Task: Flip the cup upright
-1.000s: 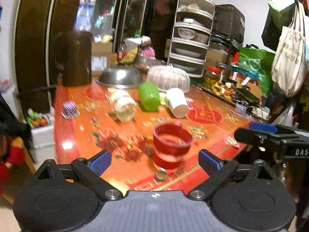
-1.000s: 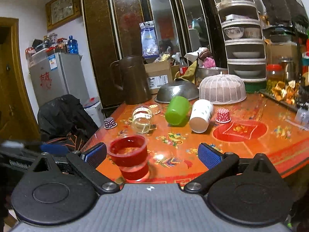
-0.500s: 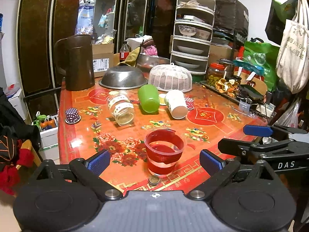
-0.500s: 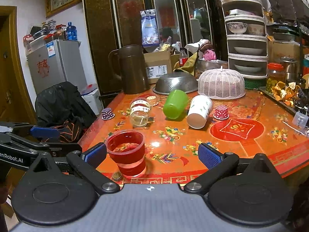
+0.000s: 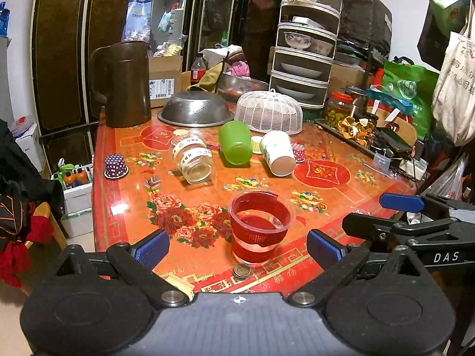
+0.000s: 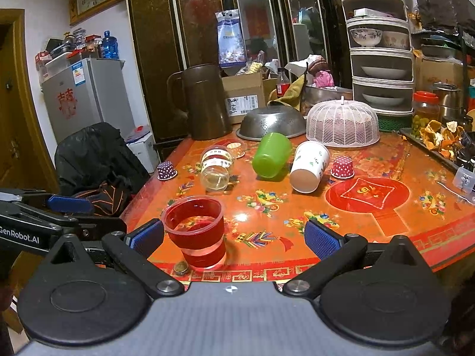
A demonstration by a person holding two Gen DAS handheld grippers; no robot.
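A clear red cup (image 5: pixel 259 225) stands upright near the front edge of the orange table (image 5: pixel 124 195); it also shows in the right wrist view (image 6: pixel 197 231). A green cup (image 5: pixel 235 143), a white paper cup (image 5: pixel 277 157) and a glass jar (image 5: pixel 192 160) lie on their sides further back. They show in the right wrist view too: green cup (image 6: pixel 272 155), white cup (image 6: pixel 309 166), jar (image 6: pixel 216 168). My left gripper (image 5: pixel 237 244) is open, the red cup between its fingers, untouched. My right gripper (image 6: pixel 234 237) is open, the red cup by its left finger.
A coin (image 5: pixel 241 270) lies in front of the red cup. A brown jug (image 5: pixel 126 84), a steel colander (image 5: pixel 196 109) and a white mesh food cover (image 5: pixel 268 112) stand at the back. Small dotted cups (image 5: pixel 115 166) (image 6: pixel 343 167) sit nearby. A cluttered tray (image 5: pixel 362 130) lines the right.
Both grippers have pulled back and slightly up from the table; the red cup stays upright in place. Both stay open.
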